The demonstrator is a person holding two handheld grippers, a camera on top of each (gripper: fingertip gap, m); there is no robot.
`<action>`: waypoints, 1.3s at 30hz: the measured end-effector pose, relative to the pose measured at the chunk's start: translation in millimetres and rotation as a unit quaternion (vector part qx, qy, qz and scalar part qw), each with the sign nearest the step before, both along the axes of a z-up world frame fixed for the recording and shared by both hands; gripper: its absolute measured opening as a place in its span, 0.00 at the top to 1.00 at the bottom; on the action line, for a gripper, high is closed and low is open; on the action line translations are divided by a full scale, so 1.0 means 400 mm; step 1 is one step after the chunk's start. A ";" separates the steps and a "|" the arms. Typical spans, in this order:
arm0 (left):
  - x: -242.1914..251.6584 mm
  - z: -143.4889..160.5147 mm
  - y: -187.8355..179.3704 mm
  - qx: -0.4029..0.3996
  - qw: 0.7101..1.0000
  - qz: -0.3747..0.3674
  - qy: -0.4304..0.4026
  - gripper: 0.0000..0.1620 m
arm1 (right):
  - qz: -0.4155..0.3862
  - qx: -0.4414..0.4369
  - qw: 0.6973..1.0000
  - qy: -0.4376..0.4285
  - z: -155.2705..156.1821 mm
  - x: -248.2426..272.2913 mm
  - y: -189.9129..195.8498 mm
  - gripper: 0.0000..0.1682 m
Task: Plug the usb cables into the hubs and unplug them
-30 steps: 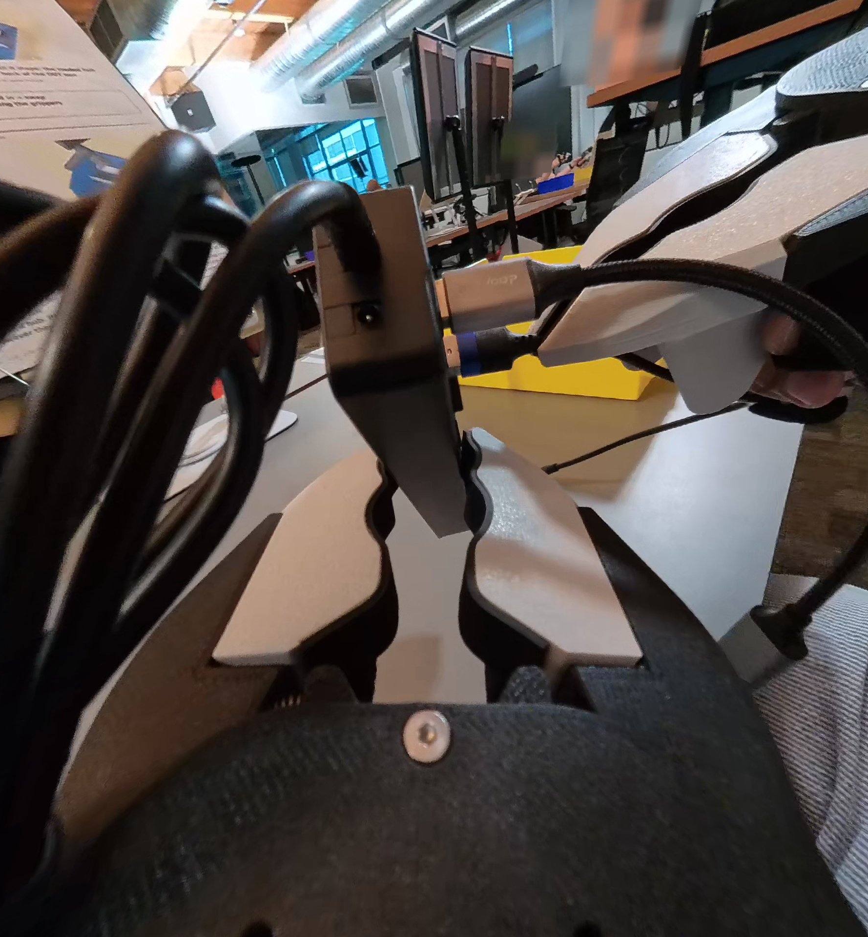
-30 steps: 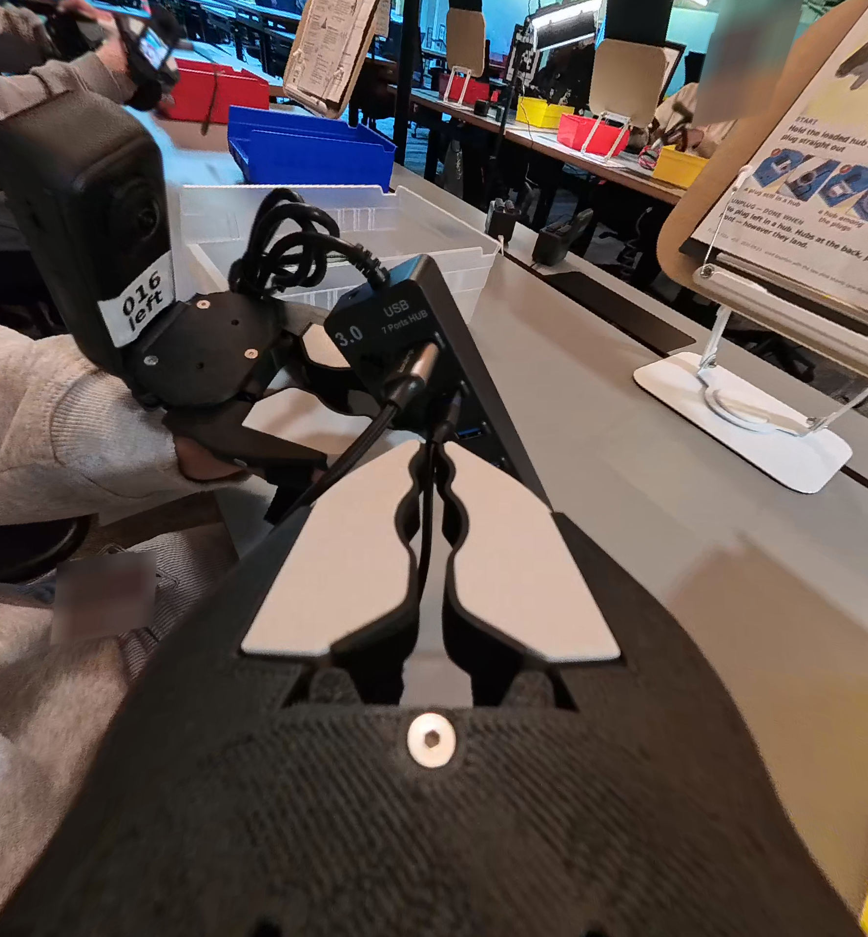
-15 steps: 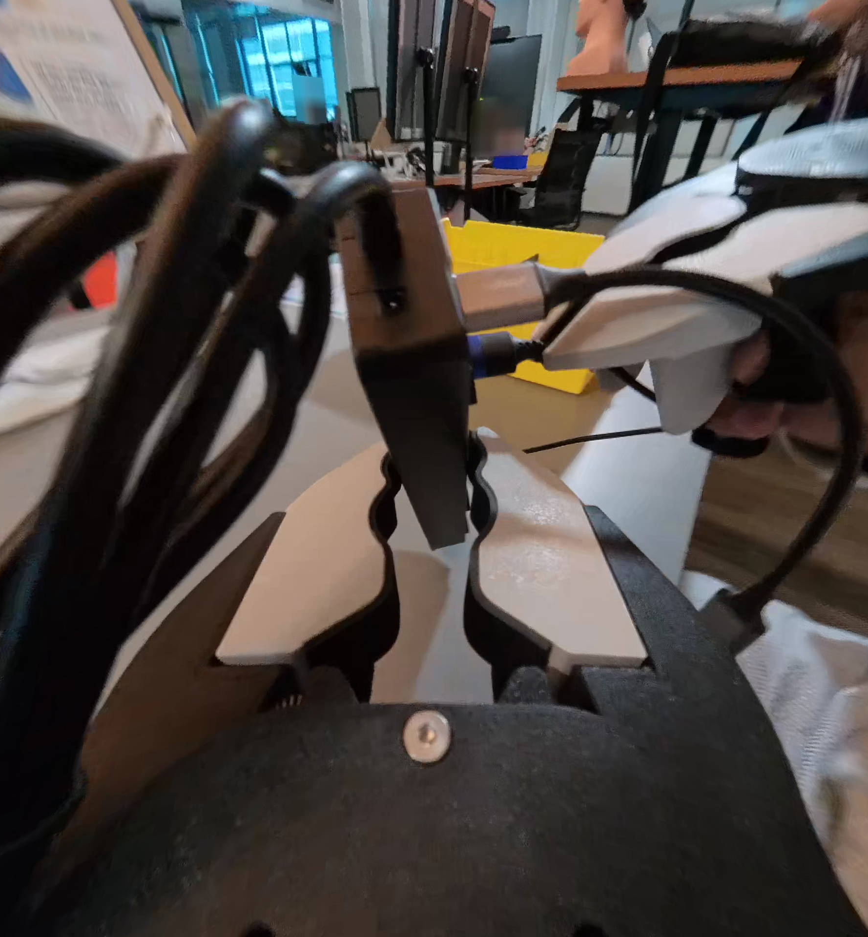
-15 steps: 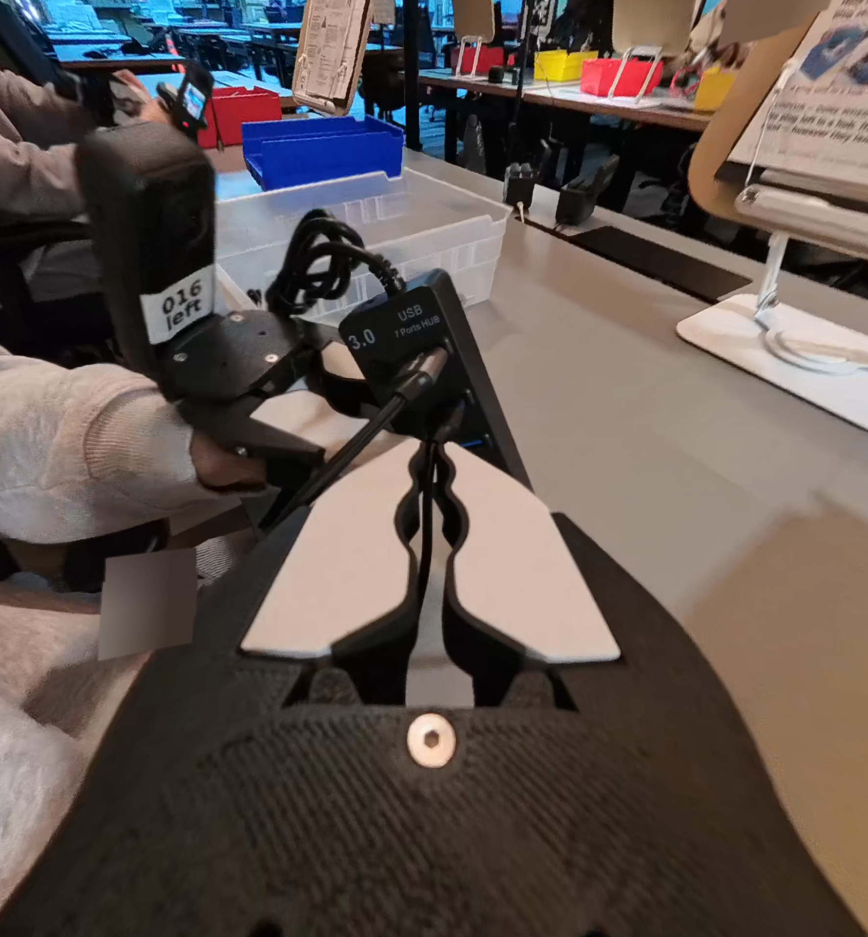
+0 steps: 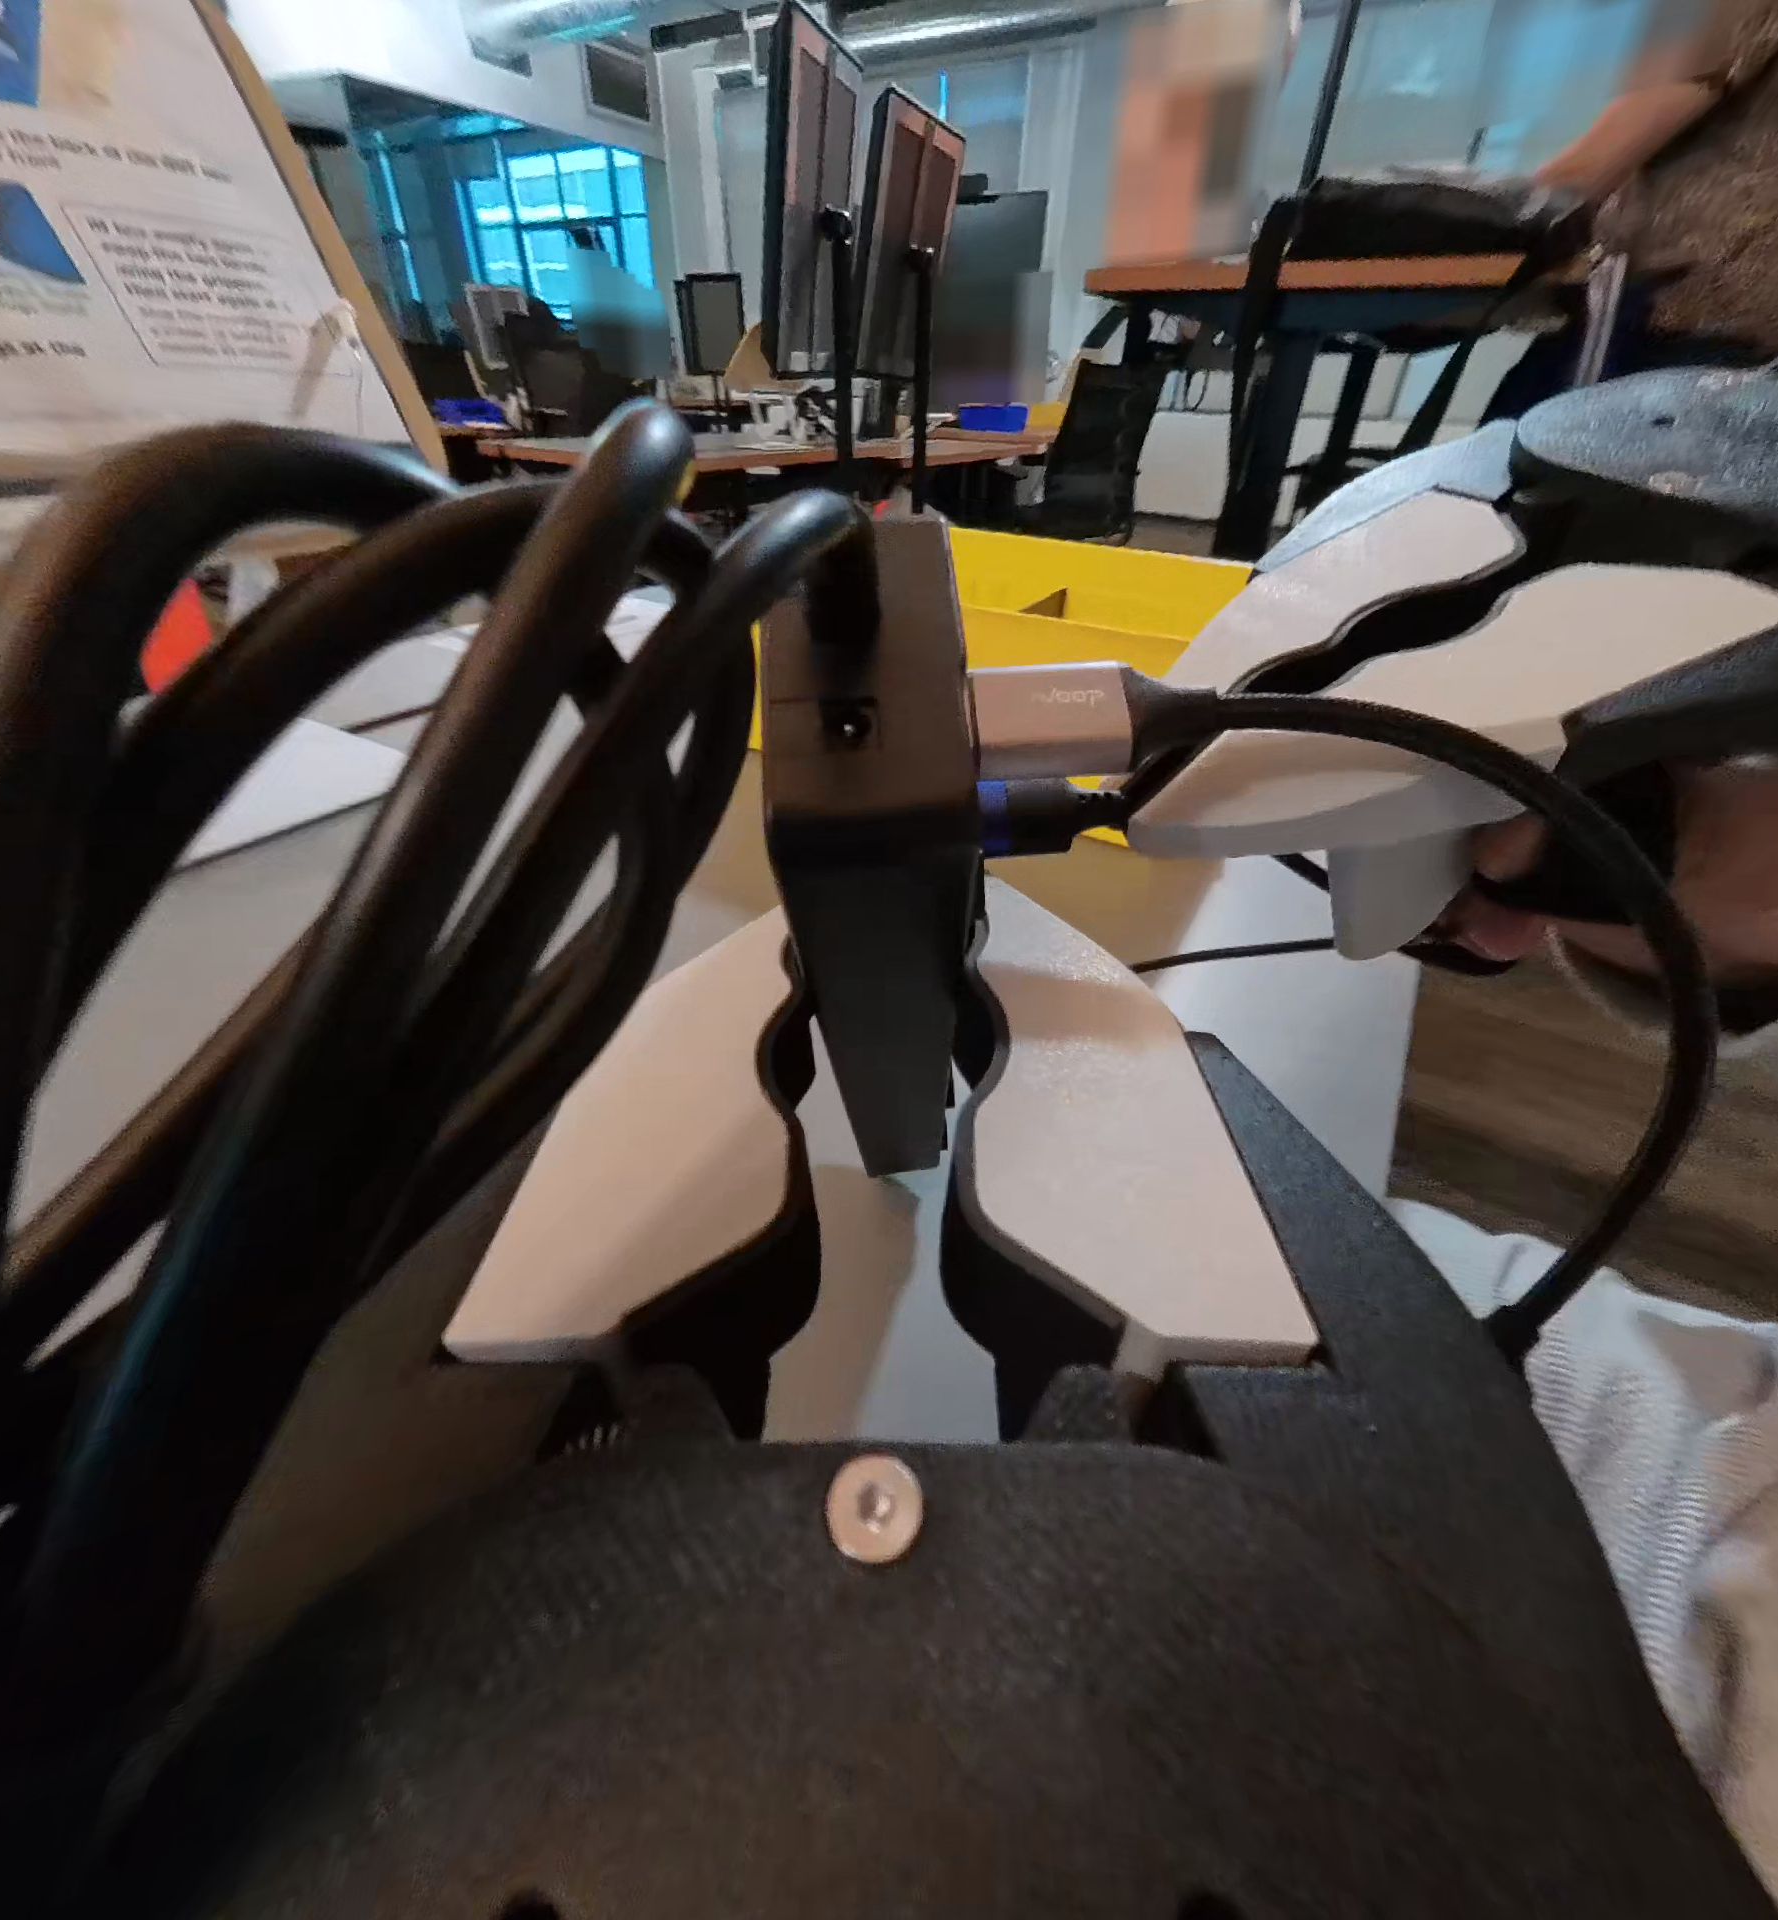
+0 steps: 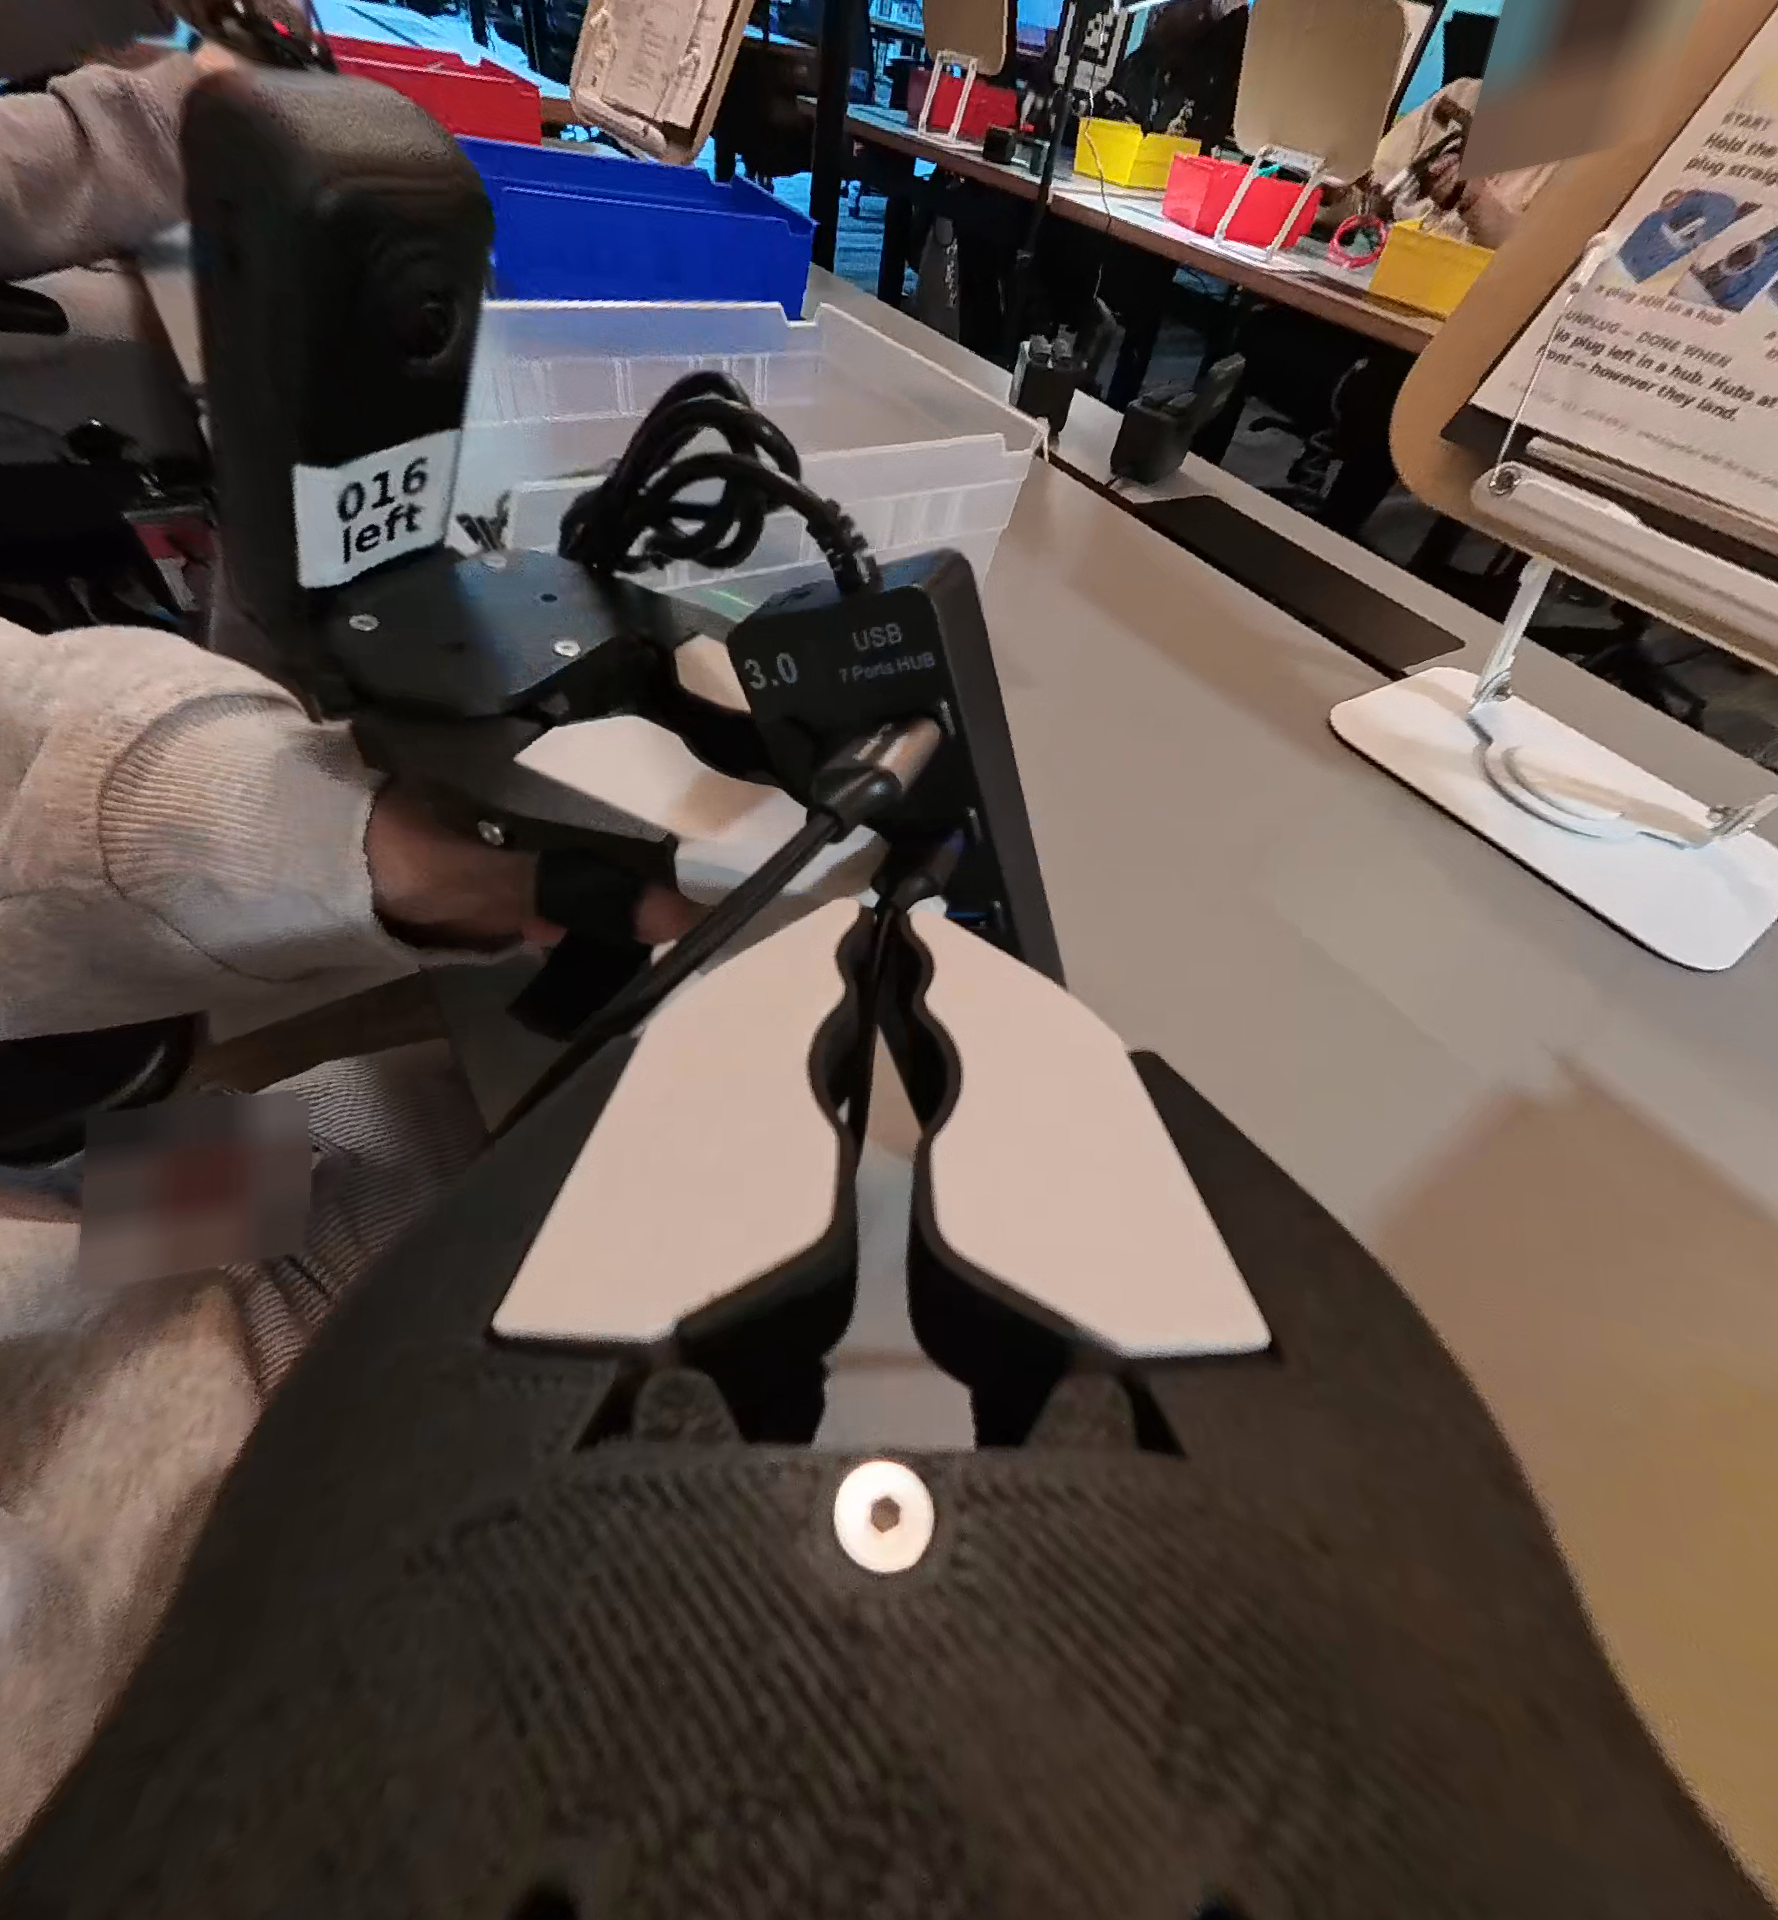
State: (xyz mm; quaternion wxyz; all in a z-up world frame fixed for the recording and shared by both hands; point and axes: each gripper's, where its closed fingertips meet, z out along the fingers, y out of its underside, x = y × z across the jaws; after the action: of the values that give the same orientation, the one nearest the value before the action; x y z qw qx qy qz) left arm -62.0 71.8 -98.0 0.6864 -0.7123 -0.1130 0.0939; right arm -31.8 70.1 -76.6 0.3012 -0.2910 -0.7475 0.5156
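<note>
Hub (image 5: 869,831) now upright, ports rightward.

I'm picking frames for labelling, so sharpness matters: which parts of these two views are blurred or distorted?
Left wrist view: the cable loops up close are soft and the hub fairly sharp, with wide-angle bending at the edges. Right wrist view: the hub is sharp, while the gripper body along the bottom is smeared.

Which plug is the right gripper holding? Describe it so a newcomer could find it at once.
Find the black hub held upright in the left gripper. Two plugs sit side by side in its face, toward the right gripper. The held one is the thin black plug with a blue collar, under the fatter silver plug, which has a braided cable.
</note>
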 end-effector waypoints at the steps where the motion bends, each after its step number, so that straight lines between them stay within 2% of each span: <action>1: -0.001 0.002 -0.001 -0.006 1.000 0.008 0.017 0.84 | 0.000 -0.003 1.000 -0.003 -0.001 0.000 0.002 0.98; 8: 0.001 0.006 -0.003 -0.030 0.997 0.025 0.061 0.83 | -0.006 -0.008 1.000 -0.009 0.001 0.001 0.011 0.98; 23: 0.002 -0.004 0.002 -0.041 0.997 0.032 0.052 0.83 | -0.010 -0.013 1.000 -0.011 -0.006 -0.004 0.013 0.98; 27: -0.011 0.000 -0.004 -0.057 0.993 0.050 0.088 0.83 | -0.006 -0.024 1.000 -0.003 -0.012 -0.010 0.011 0.98; 30: -0.019 0.001 -0.007 -0.025 0.998 0.047 0.042 0.84 | -0.004 -0.044 0.999 -0.001 -0.008 -0.016 0.004 0.97; 34: -0.056 0.005 -0.029 0.026 0.997 0.053 -0.044 0.84 | -0.012 -0.053 0.998 0.012 -0.003 -0.020 0.008 0.86; 39: -0.120 0.012 -0.076 0.116 0.977 0.066 -0.167 0.84 | -0.011 -0.046 0.998 0.038 0.005 -0.020 0.013 0.83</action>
State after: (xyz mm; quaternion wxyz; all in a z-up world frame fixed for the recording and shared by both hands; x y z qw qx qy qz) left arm -110.0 41.6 -93.2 0.7277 -0.6248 -0.2829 0.0043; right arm -40.0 75.4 -74.7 0.3213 -0.2929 -0.7081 0.5564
